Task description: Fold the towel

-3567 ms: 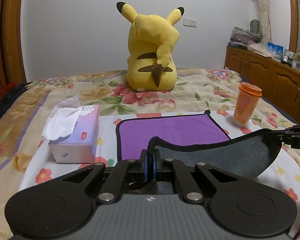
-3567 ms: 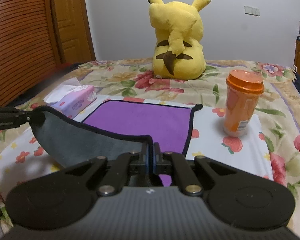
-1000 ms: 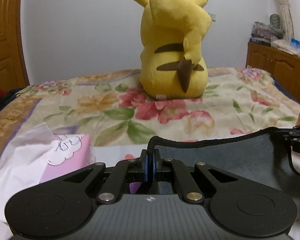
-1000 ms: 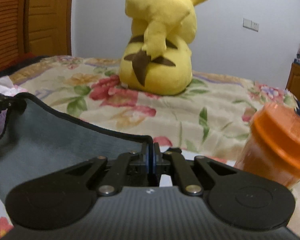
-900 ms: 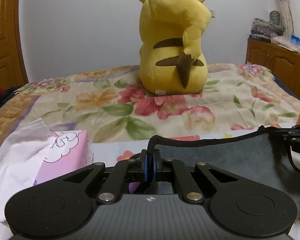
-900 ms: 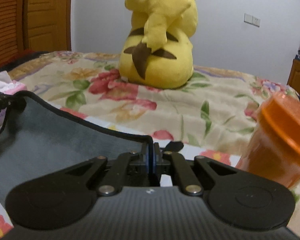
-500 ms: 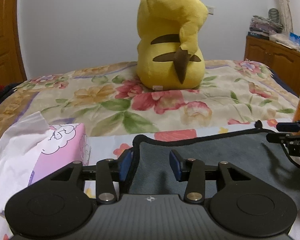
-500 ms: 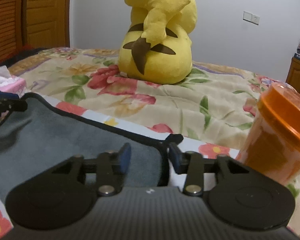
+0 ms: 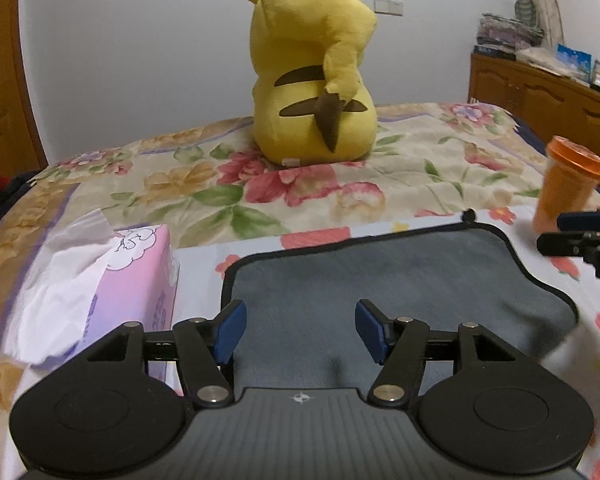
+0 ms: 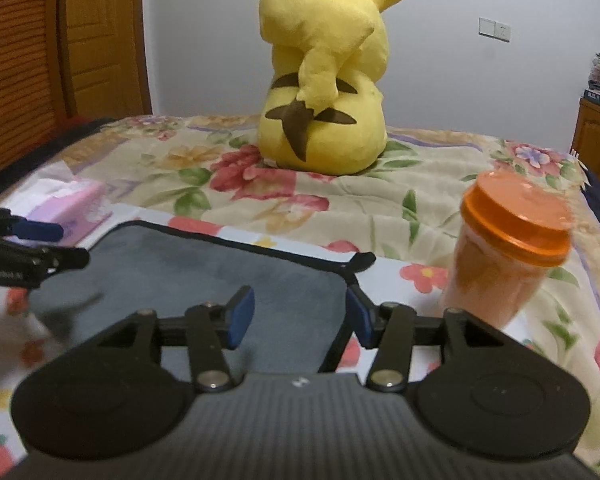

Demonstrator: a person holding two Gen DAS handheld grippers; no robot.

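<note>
The towel point(image 9: 380, 280) lies folded on the bed, grey side up with a black hem; it also shows in the right wrist view point(image 10: 204, 276). My left gripper point(image 9: 298, 330) is open and empty, just above the towel's near left part. My right gripper point(image 10: 300, 316) is open and empty over the towel's near right corner. Each gripper's fingertips show at the edge of the other's view, the right gripper point(image 9: 580, 232) and the left gripper point(image 10: 40, 244).
A pink tissue box point(image 9: 112, 288) stands left of the towel. An orange lidded cup point(image 10: 508, 248) stands right of it. A yellow plush toy point(image 9: 316, 68) sits at the back on the floral bedspread point(image 9: 180, 188). Wooden cabinets point(image 9: 548, 100) stand at the right.
Both grippers carried the towel's edge forward over itself, then opened and let it go. The towel now lies flat, and both grippers have drawn back a little.
</note>
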